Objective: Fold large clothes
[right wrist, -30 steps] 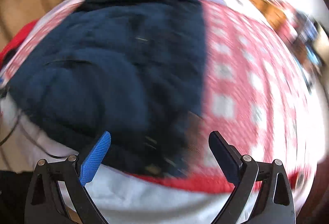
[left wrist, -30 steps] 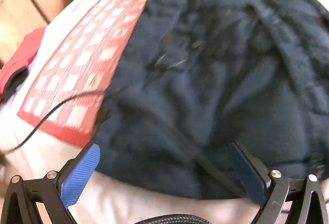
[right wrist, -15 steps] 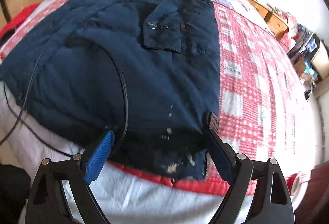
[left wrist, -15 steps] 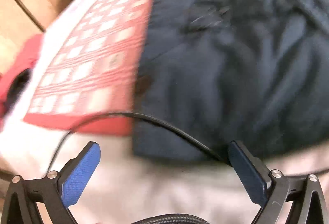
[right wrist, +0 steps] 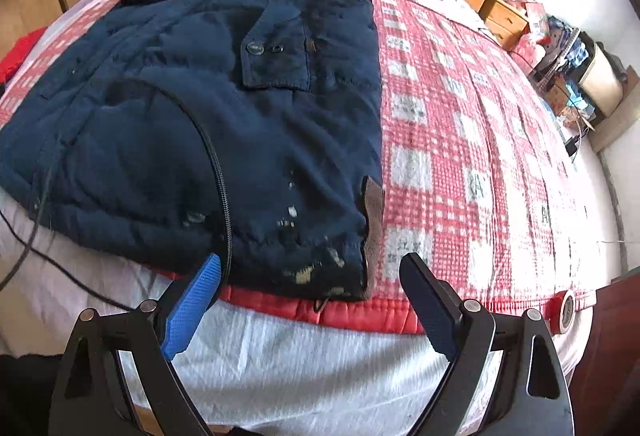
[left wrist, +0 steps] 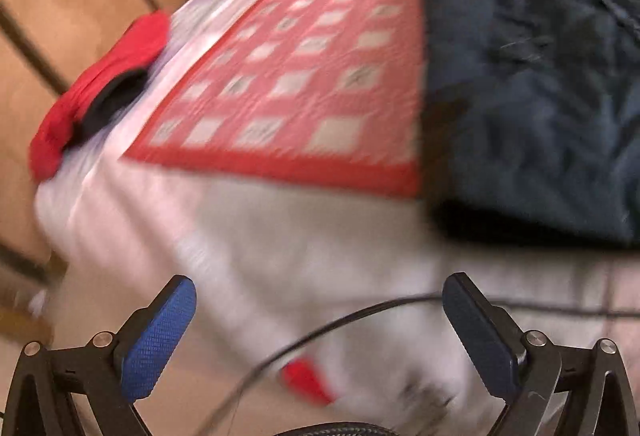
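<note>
Fingers point(right wrist: 192, 310) ribbed blue, spread empty, quilted navy jacket point(right wrist: 200, 124), checked quilt point(right wrist: 460, 156)

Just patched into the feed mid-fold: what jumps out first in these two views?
The navy jacket dominates, spread flat across the left half of the red checked quilt, hem toward the cameras, with a black cable draped over it. The right gripper hangs open at the hem corner; the left gripper is open off the bed's edge.
</note>
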A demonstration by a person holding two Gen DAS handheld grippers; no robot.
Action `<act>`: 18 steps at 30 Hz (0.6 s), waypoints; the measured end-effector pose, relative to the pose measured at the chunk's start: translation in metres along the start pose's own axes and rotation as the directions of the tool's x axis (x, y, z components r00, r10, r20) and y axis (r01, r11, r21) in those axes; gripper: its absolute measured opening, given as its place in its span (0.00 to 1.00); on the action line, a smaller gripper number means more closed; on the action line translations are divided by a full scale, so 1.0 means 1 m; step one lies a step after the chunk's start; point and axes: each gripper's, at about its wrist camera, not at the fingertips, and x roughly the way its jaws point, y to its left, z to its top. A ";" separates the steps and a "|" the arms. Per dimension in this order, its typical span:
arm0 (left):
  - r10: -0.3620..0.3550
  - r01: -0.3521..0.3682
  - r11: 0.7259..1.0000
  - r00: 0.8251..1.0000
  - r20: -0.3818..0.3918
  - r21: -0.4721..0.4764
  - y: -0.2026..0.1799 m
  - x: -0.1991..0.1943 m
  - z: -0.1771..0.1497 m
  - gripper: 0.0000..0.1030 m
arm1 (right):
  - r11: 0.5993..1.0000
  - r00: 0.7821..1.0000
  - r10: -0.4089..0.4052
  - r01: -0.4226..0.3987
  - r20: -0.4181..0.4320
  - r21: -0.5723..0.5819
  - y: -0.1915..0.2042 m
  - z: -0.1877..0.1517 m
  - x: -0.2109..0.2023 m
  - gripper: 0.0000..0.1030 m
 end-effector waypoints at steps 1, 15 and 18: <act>-0.004 0.004 1.000 1.000 0.008 0.012 -0.004 0.004 0.003 0.99 | 1.000 1.000 -0.006 0.006 0.005 0.005 0.002 0.002 0.000 0.90; -0.040 0.047 0.997 0.992 0.117 -0.057 -0.010 0.039 0.073 0.99 | 0.984 0.994 -0.106 0.104 0.002 0.147 -0.021 -0.015 -0.005 0.90; -0.046 0.056 0.990 0.996 0.082 -0.128 -0.006 0.052 0.085 0.99 | 0.980 0.994 -0.110 0.109 -0.001 0.166 -0.024 -0.018 -0.002 0.90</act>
